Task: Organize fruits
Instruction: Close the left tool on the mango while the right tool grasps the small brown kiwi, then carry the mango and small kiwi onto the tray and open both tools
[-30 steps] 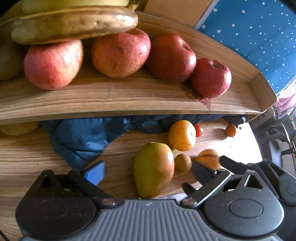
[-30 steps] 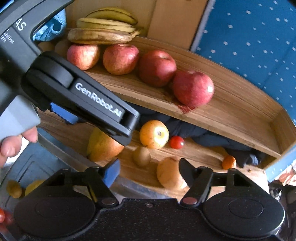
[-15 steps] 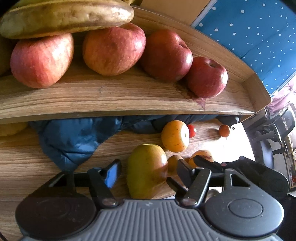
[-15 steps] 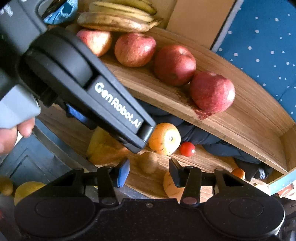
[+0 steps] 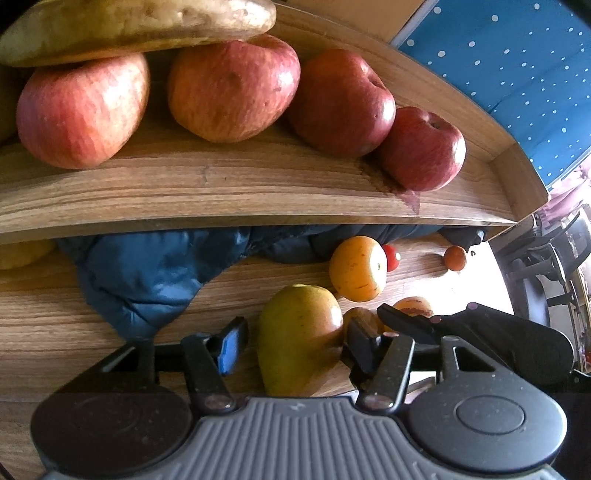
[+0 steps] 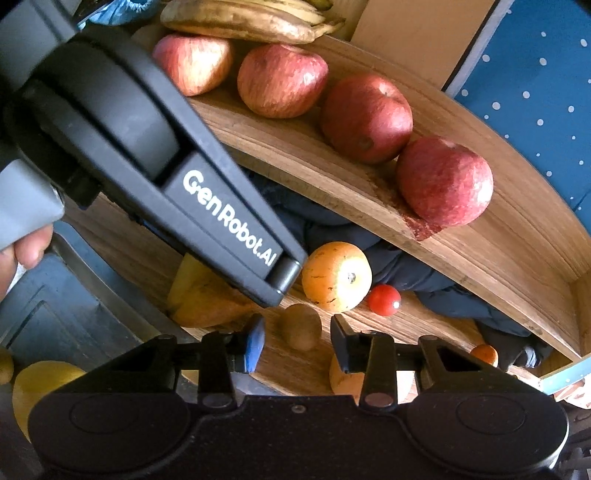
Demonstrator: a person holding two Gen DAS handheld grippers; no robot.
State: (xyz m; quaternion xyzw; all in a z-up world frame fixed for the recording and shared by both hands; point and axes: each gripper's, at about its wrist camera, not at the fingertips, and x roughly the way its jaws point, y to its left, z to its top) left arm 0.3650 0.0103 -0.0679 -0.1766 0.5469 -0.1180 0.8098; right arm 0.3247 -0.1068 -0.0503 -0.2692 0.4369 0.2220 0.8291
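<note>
Both hands worked the lower wooden shelf (image 5: 74, 317), where the loose fruit lay. The left gripper (image 5: 295, 341) straddled a yellow-green pear-shaped mango (image 5: 299, 339) lying on that shelf; its jaws were closing, the black finger seemingly against the fruit's right flank, a thin gap showing at the blue-padded finger (image 5: 231, 345). The right gripper (image 6: 295, 339) bracketed a small brown oval kiwi (image 6: 301, 326), jaws closing, with gaps visible on both sides, so nothing was pinched yet. Taking one fruit in each hand probably served to sort them by kind, since the upper curved wooden shelf (image 5: 221, 188) already carried four red apples (image 5: 229, 88) in a row under spotted yellow bananas (image 5: 140, 26).

A crumpled blue cloth (image 5: 147, 277) filled the back of the lower shelf and might have covered more. In the right wrist view the left gripper's body hid most of the mango. A pale orange fruit (image 6: 345, 380) sat half behind the right gripper's black finger, its kind unclear. A round orange-yellow fruit (image 6: 336, 277) and red cherry tomato (image 6: 384, 300) lay beyond.
</note>
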